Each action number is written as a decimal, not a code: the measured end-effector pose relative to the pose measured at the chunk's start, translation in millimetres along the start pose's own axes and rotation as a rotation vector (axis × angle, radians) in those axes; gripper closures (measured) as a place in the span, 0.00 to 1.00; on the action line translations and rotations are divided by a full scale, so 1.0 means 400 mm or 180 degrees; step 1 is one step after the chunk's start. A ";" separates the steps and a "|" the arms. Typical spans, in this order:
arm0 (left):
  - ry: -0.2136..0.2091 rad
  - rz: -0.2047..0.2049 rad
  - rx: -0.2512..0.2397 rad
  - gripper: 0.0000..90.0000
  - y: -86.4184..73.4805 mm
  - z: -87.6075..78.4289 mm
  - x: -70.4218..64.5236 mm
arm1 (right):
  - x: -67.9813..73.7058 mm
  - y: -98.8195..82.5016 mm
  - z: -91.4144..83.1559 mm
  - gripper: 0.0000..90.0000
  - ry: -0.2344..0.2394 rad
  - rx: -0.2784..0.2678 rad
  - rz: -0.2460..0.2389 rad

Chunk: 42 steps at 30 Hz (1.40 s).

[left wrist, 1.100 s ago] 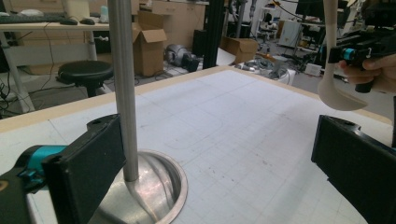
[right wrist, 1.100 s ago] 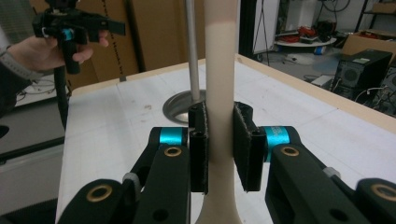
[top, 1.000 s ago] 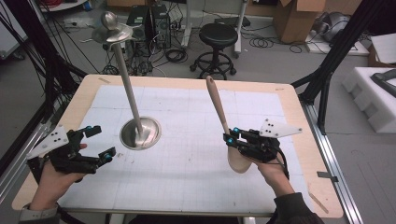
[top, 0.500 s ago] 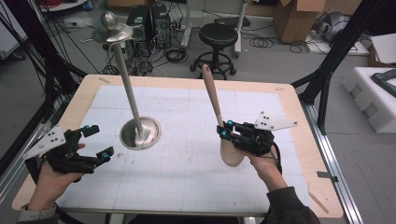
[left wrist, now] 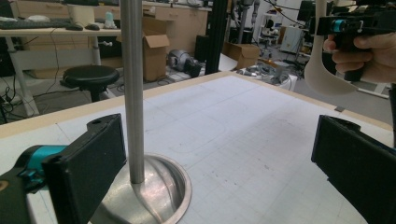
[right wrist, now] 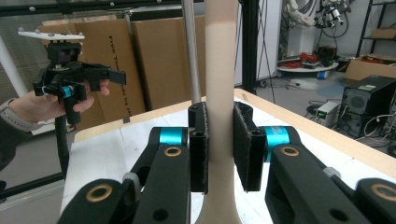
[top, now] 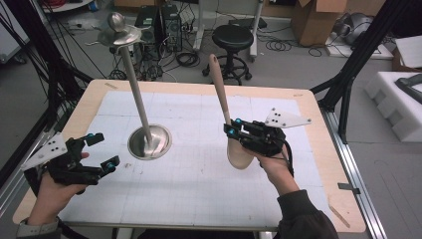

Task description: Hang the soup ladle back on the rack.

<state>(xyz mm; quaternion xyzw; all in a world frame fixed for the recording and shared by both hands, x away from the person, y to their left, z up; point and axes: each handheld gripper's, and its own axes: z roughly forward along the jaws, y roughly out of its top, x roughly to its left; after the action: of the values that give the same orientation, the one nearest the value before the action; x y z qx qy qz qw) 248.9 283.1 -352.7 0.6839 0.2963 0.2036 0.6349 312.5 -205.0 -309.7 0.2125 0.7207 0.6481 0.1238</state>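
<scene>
Now, near edge first: left gripper (top: pixel 97 152) held low at the table's (top: pixel 199 189) left, jaws spread wide, nothing between them. Right gripper (top: pixel 233 128) over on the right, clamped tight around the handle of a pale wooden spoon (top: pixel 222 102), bowl end down and hanging just above the white mat, handle tilted up and away. Farther in, near the middle-left: tall steel stand (top: pixel 141 112), thin pole rising from a round dished base. Risks from here: heavy bowl swinging on that narrow pinch, spoon twisting or slipping through; long handle clipping the pole on any sweep leftward, possibly toppling the stand.
</scene>
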 end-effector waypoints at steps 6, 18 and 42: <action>0.0000 0.0001 -0.0024 0.04 0.003 -0.005 0.001 | 0.004 0.019 0.025 0.87 0.0033 0.0043 -0.0066; 0.0006 -0.0006 -0.0055 0.04 0.005 -0.013 0.003 | 0.009 0.052 0.078 0.87 0.0145 0.0130 -0.0128; 0.0043 -0.0034 -0.0095 0.04 0.006 -0.033 0.008 | 0.008 0.096 0.159 0.87 0.0260 0.0200 -0.0155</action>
<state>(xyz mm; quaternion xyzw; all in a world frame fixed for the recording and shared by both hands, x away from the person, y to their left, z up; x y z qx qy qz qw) 243.0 295.1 -349.4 0.6714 0.3012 0.2092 0.6441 344.2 -144.7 -279.9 0.1721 0.7501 0.6301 0.1033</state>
